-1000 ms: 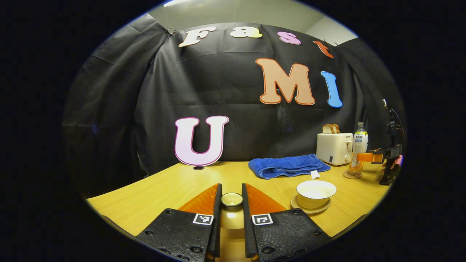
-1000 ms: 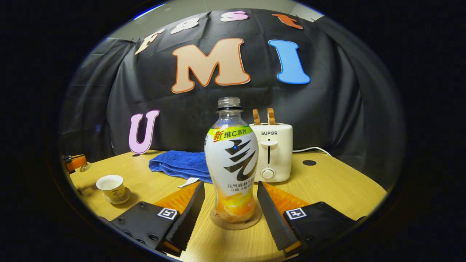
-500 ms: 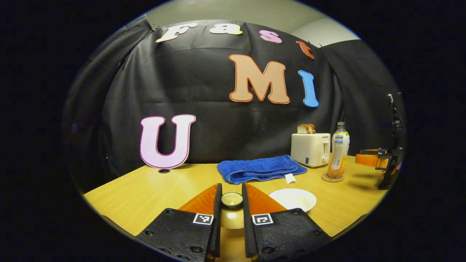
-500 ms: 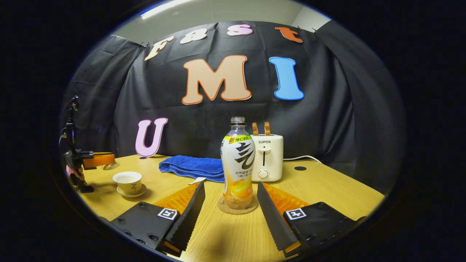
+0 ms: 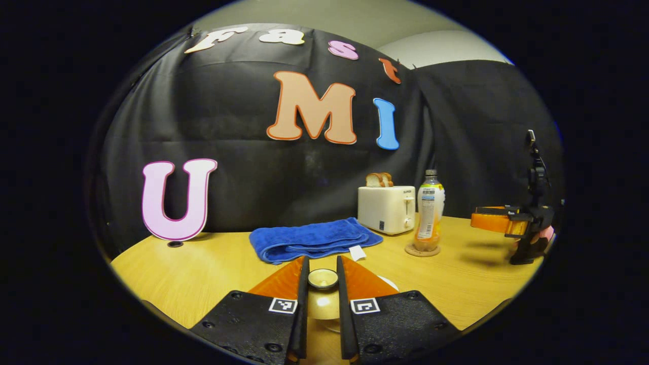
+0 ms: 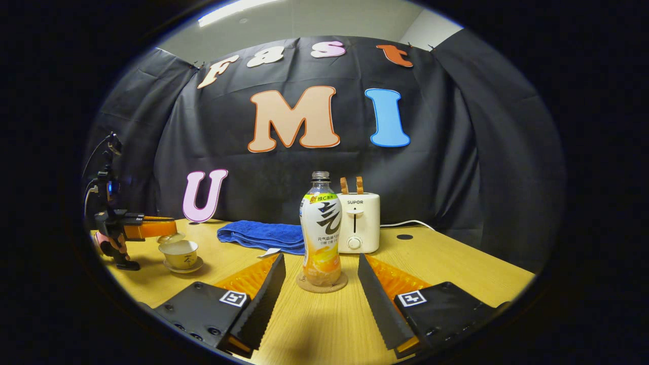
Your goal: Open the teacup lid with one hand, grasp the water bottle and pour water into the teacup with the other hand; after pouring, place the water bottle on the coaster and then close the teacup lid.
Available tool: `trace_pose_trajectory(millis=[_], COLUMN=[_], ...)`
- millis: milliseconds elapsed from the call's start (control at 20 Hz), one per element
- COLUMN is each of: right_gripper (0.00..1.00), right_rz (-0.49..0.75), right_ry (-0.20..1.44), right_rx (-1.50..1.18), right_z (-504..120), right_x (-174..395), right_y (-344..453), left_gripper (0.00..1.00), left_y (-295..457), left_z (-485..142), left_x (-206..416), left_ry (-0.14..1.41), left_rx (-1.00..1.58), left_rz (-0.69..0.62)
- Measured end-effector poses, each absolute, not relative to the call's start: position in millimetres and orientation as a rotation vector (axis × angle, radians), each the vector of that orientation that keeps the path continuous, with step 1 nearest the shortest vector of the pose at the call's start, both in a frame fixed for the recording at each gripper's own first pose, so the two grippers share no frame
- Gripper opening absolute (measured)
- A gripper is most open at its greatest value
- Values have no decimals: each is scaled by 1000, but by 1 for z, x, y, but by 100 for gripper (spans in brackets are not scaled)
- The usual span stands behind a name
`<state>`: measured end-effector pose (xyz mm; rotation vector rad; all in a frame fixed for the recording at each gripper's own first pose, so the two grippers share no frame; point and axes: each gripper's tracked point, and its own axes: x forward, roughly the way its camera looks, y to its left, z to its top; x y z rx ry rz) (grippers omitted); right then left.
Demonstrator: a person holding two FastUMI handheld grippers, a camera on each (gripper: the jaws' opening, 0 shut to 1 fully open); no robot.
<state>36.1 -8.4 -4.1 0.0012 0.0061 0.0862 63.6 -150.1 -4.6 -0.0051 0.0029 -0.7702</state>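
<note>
My left gripper (image 5: pixel 322 267) is shut on the knob of the pale teacup lid (image 5: pixel 323 279). In the right gripper view, that left gripper (image 6: pixel 152 227) holds the lid (image 6: pixel 167 238) just above the open teacup (image 6: pixel 180 252), which sits on its saucer (image 6: pixel 183 266). The water bottle (image 6: pixel 321 230) stands upright on the round cork coaster (image 6: pixel 322 285). My right gripper (image 6: pixel 320 259) is open, a short way back from the bottle, touching nothing. In the left gripper view the bottle (image 5: pixel 429 213) and the right gripper (image 5: pixel 494 221) are at the right.
A folded blue towel (image 6: pixel 261 235) lies behind the cup. A white toaster (image 6: pixel 358 222) with bread slices stands behind the bottle, its cord trailing right. A hand (image 6: pixel 104 241) holds the left gripper at the table's left side.
The left gripper carried the lid sideways until it hangs over the cup. The right gripper drew back from the bottle, which stays on the coaster.
</note>
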Motion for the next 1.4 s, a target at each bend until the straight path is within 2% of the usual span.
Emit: trace_pose_trajectory(millis=[100, 200, 350, 400, 450, 550, 650, 900, 1050, 1150, 1250, 1300, 1400], right_gripper=[91, 93, 89, 93, 91, 93, 89, 94, 91, 91, 93, 91, 93], right_rz=[96, 100, 103, 106, 108, 112, 112, 111, 111, 111, 111, 111, 109], right_ry=[7, 7, 6, 6, 6, 6, 5, 6, 6, 7, 8, 8, 8], right_rx=[2, 2, 2, 2, 2, 2, 2, 3, 3, 3, 3, 3, 3], right_z=[-4, -4, -4, -4, -4, -4, -3, -3, -4, -3, -4, -4, -4], right_x=[34, 32, 30, 30, 28, 28, 28, 28, 27, 27, 27, 28, 28], right_y=[-7, -6, -6, -6, -6, -6, -6, -6, -6, -6, -6, -6, -7], left_gripper=[24, 23, 23, 24, 24, 23, 23, 28, 39, 65, 81, 83, 84], left_y=[-160, -169, -179, -178, -178, -177, -178, -178, -178, -176, -174, -173, -169], left_z=[-6, -13, -25, -28, -26, -23, -25, -24, -26, -26, -24, -23, -20], left_x=[60, 56, 52, 50, 51, 53, 53, 52, 53, 54, 53, 54, 55], left_ry=[11, 38, 92, 109, 101, 91, 100, 96, 105, 112, 101, 94, 79], left_rx=[8, 47, 117, 137, 135, 121, 129, 125, 133, 134, 135, 132, 120], left_rz=[-814, -855, -900, -901, -899, -892, -892, -895, -890, -878, -867, -859, -840])
